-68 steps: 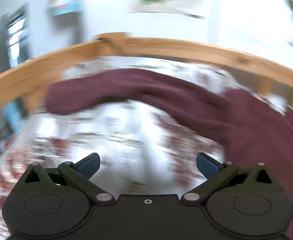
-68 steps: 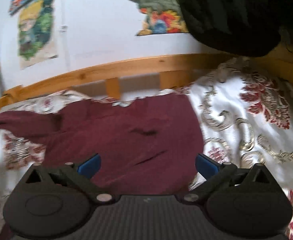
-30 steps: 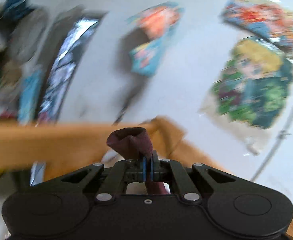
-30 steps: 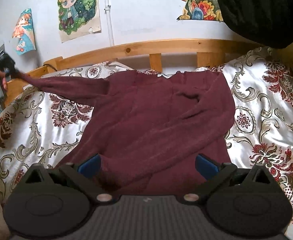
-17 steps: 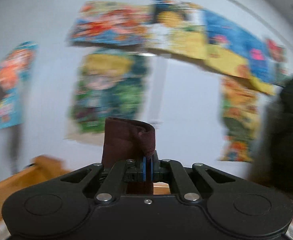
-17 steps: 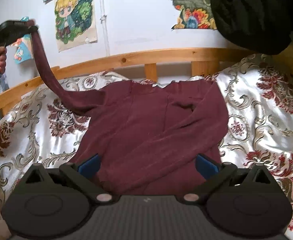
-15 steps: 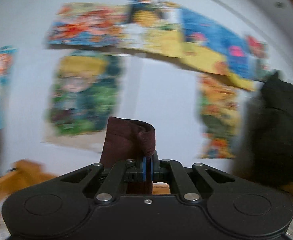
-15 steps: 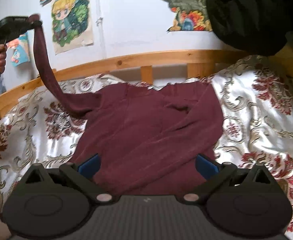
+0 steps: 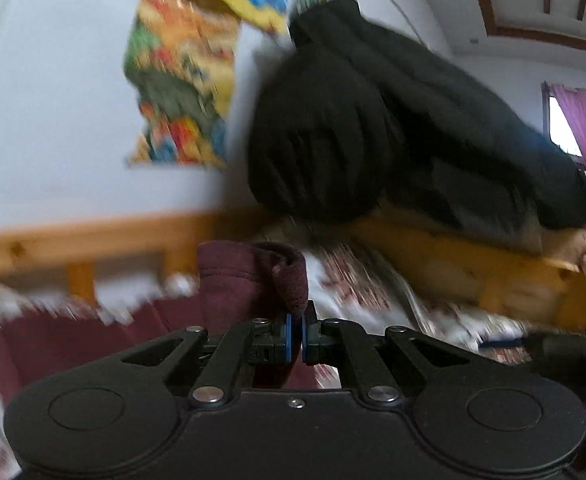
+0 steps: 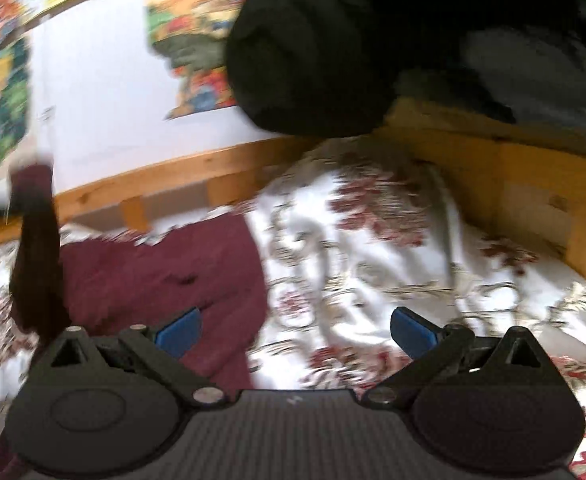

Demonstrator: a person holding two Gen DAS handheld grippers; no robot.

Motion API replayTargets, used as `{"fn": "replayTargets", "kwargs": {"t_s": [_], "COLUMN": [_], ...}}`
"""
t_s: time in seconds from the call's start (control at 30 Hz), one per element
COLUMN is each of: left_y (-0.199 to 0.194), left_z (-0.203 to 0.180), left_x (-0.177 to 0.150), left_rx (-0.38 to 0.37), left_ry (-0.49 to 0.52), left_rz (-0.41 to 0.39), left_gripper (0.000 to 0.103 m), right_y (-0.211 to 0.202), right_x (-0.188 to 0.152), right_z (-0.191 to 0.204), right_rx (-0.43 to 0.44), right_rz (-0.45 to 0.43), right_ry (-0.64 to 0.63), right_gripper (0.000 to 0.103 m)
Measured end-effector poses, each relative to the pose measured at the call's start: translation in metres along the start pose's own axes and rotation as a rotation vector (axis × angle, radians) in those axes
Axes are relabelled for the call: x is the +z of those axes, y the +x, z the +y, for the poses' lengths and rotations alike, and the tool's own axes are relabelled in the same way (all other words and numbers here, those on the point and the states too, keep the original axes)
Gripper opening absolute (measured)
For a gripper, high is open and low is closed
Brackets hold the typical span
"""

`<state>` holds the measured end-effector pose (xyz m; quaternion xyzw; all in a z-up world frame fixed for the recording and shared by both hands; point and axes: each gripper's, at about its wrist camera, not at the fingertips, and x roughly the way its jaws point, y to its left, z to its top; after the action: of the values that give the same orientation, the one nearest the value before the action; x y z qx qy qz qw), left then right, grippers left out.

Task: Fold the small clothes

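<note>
Left gripper (image 9: 296,334), jaws closed on the cuff (image 9: 289,280) of the maroon sweater (image 10: 165,276), whose ribbed end bunches above the blue pads (image 9: 288,336). From the right wrist view the sleeve (image 10: 37,272) hangs as a dark strip from that grip down to the sweater's body, which lies flat on the patterned bedspread (image 10: 393,264), below and ahead of the left gripper. Right gripper (image 10: 295,330), jaws wide apart and holding nothing, hovers over the sweater's right edge, the bedspread ahead of it.

The step in hand is judged to be folding this sleeve across the body. To do it well: carry the cuff low across the chest so the sleeve lies straight and untwisted; lower it until the cloth rests before opening the jaws; avoid pulling so hard that the body drags. The right gripper could pin the near edge. Both views are motion-blurred.
</note>
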<state>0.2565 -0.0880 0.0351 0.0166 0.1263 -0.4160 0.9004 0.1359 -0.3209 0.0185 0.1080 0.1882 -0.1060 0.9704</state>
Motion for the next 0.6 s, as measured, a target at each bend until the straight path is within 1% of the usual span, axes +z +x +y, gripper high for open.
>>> {"fn": "replayTargets", "kwargs": {"t_s": [0.13, 0.23, 0.3, 0.33, 0.4, 0.43, 0.47, 0.5, 0.53, 0.6], "left_y": [0.021, 0.027, 0.030, 0.027, 0.019, 0.015, 0.010, 0.006, -0.001, -0.012], "left_z": [-0.014, -0.018, -0.017, -0.015, -0.013, -0.010, -0.009, -0.007, -0.004, 0.000], "left_x": [-0.039, -0.061, -0.067, -0.070, -0.075, -0.076, -0.072, -0.069, -0.066, -0.062], "left_rx": [-0.028, -0.027, -0.031, -0.032, -0.033, -0.030, -0.024, -0.020, -0.016, 0.002], "left_ry": [-0.059, -0.094, -0.122, -0.137, -0.162, -0.176, -0.190, -0.202, -0.213, -0.220], "left_rz": [0.079, 0.144, 0.177, 0.185, 0.186, 0.185, 0.182, 0.178, 0.171, 0.164], "left_gripper": [0.005, 0.012, 0.021, 0.022, 0.039, 0.045, 0.056, 0.063, 0.066, 0.075], "right_y": [0.001, 0.003, 0.005, 0.007, 0.009, 0.010, 0.011, 0.011, 0.013, 0.017], "right_x": [0.005, 0.006, 0.005, 0.004, 0.004, 0.002, 0.001, -0.001, -0.002, -0.007], "right_z": [-0.024, -0.035, -0.038, -0.038, -0.036, -0.034, -0.031, -0.028, -0.025, -0.017], "right_rx": [-0.050, -0.067, -0.066, -0.064, -0.059, -0.055, -0.050, -0.043, -0.031, 0.008], "right_rz": [-0.005, 0.003, 0.012, 0.017, 0.026, 0.030, 0.036, 0.043, 0.052, 0.070], "right_ry": [0.065, 0.100, 0.115, 0.116, 0.108, 0.104, 0.100, 0.094, 0.088, 0.073], "right_gripper": [0.103, 0.103, 0.103, 0.103, 0.103, 0.103, 0.103, 0.103, 0.103, 0.103]}}
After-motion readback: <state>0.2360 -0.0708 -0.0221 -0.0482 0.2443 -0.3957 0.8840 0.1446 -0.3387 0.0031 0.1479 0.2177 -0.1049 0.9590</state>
